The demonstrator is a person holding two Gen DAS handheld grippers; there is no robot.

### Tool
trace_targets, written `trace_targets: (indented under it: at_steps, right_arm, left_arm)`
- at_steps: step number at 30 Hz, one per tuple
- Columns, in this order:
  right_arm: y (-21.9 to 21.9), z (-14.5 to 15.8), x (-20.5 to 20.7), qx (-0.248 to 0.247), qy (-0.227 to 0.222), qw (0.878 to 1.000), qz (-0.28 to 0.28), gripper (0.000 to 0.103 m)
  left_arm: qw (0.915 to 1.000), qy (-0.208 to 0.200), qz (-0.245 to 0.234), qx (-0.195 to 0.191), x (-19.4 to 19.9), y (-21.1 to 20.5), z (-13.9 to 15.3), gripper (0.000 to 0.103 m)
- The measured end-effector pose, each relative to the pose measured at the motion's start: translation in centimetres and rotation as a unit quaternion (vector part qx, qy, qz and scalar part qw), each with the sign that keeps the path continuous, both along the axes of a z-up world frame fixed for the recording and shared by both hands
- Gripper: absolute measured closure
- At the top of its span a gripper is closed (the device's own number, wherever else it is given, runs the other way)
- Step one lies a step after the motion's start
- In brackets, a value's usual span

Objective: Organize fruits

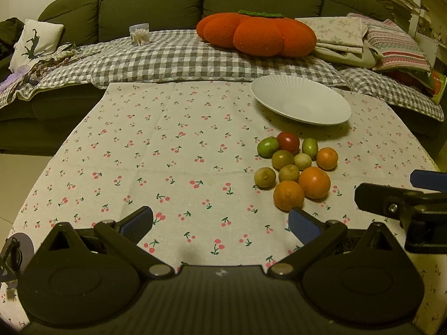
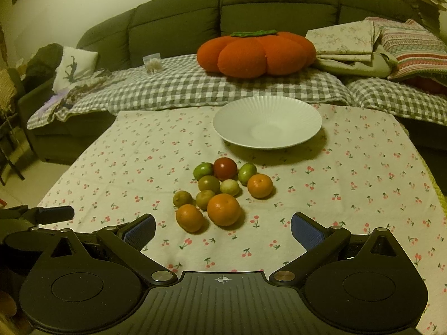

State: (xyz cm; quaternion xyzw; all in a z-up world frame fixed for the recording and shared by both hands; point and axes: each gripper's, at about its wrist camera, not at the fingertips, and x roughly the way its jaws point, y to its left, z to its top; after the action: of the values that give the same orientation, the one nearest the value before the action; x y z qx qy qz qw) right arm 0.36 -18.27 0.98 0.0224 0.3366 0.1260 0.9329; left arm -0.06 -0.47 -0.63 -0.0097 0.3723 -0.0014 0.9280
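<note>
Both grippers are hovering low over the cherry-print cloth, neither one holding anything. The left gripper has its blue pads spread wide with only cloth between them. The fruit pile sits ahead of it and off to the right, with the nearest orange just past the right pad, almost touching it in that view, though I can't tell if there's real contact.

The right gripper is spread just as wide. From its camera the pile sits straight ahead of the gap, a bit left of center. I count 3 oranges, 1 dark red fruit and 6 small greenish ones, all bunched together and mostly touching. 2 of the oranges are closest to the fingers, and the 3rd sits at the right edge of the bunch.

The white ribbed plate is beyond the fruit, further from the fingers, with nothing on it. Behind the table there's a sofa with a checked blanket and a big orange pumpkin cushion.
</note>
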Motion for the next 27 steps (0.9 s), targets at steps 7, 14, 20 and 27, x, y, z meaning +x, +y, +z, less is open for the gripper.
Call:
trace_targets:
  at_steps: [7,14,20,27]
  right_arm:
    - [-0.3,0.0,0.2,0.002,0.003,1.000,-0.002,0.000]
    - [-1.5,-0.7,2.0,0.022,0.035,0.999,-0.016,0.000]
    - [-3.6,-1.5,4.4,0.059,0.071,0.995,-0.049,0.000]
    - [-4.1,-2.7,6.2,0.098,0.103,0.989,-0.050,0.001]
  left_arm:
    - [0.9999,0.009,0.006,-0.002,0.5,0.2,-0.4,0.001]
    - [0.9995,0.028,0.010,-0.012,1.6,0.9,-1.2,0.001]
    - [0.9981,0.046,0.027,-0.032,2.8,2.4,-2.1,0.003]
    - [0.9956,0.051,-0.032,-0.072,3.6,0.6,-3.4,0.013]
